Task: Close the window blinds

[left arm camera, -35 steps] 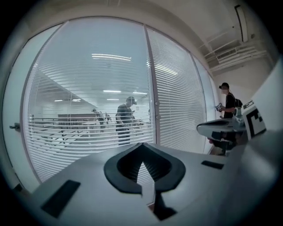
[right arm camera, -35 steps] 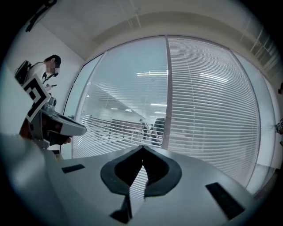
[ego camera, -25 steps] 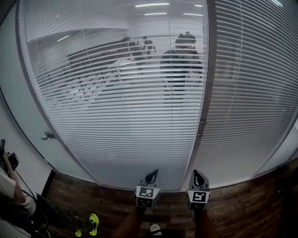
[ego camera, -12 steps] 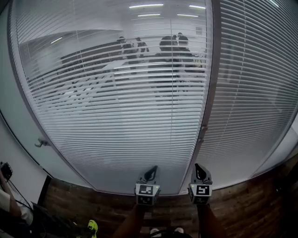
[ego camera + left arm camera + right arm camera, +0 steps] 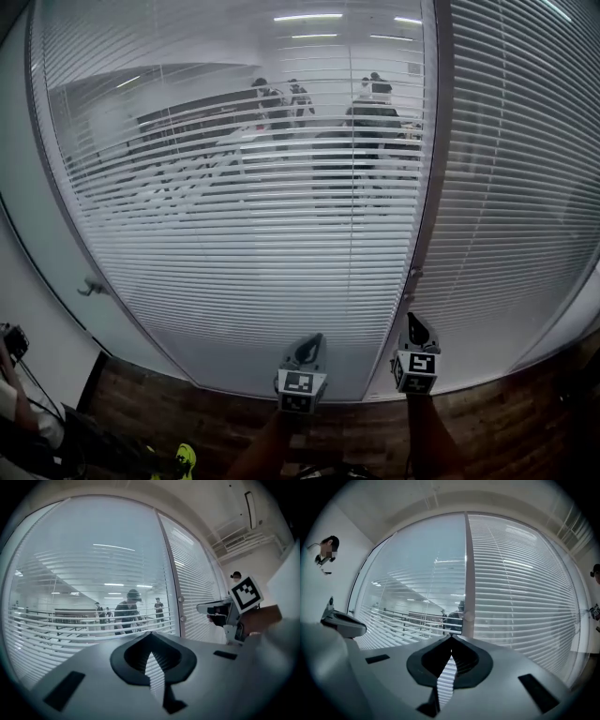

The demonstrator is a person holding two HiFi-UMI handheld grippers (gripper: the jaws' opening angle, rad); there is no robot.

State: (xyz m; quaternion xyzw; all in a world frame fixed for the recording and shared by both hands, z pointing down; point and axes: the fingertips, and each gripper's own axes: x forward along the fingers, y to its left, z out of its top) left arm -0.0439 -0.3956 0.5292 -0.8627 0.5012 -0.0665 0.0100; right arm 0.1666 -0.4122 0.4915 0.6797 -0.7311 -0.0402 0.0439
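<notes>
Two pairs of jaws are closed, tips meeting on nothing: the left gripper (image 5: 309, 345) and right gripper (image 5: 414, 328) point at the glass wall. The blinds (image 5: 234, 225) ahead of the left gripper have open slats, with people visible behind. The right-hand blinds (image 5: 516, 187), past the frame post (image 5: 427, 169), look nearly closed. Only the head view shows the dark wood floor (image 5: 234, 422) and door handle (image 5: 92, 287); only the right gripper view shows a person (image 5: 323, 555) off to the left. Since a second ago, the right gripper has drifted right, under the post's knob (image 5: 413, 273).
</notes>
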